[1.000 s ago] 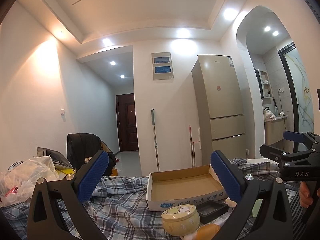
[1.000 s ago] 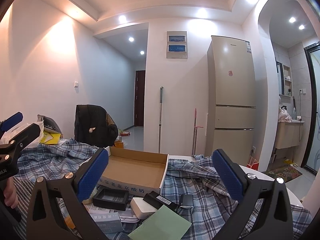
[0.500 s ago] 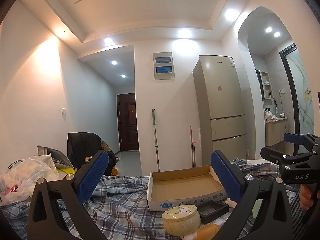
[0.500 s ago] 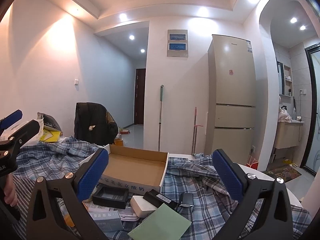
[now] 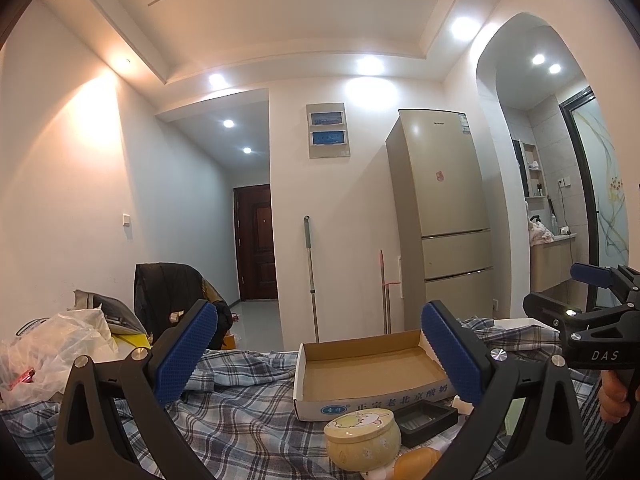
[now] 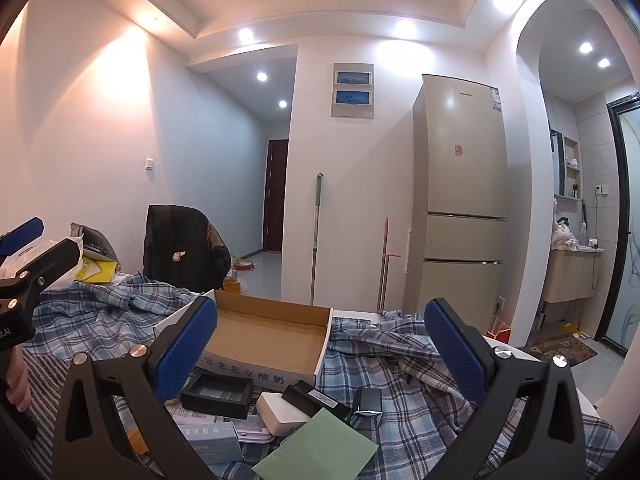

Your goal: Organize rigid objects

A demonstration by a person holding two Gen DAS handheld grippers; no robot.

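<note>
Small rigid objects [image 6: 280, 402] lie clustered before an empty brown cardboard tray [image 6: 264, 336]; the left gripper [image 5: 320, 354] and right gripper [image 6: 320, 354] both hover spread, empty.

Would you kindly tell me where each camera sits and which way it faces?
Left wrist: sits on the left claw, facing the cardboard box and fridge; the right claw and a hand show at right.
Right wrist: sits on the right claw, facing the same way; the left claw shows at left.
Shared: box, black tray, fridge, plaid cloth.
</note>
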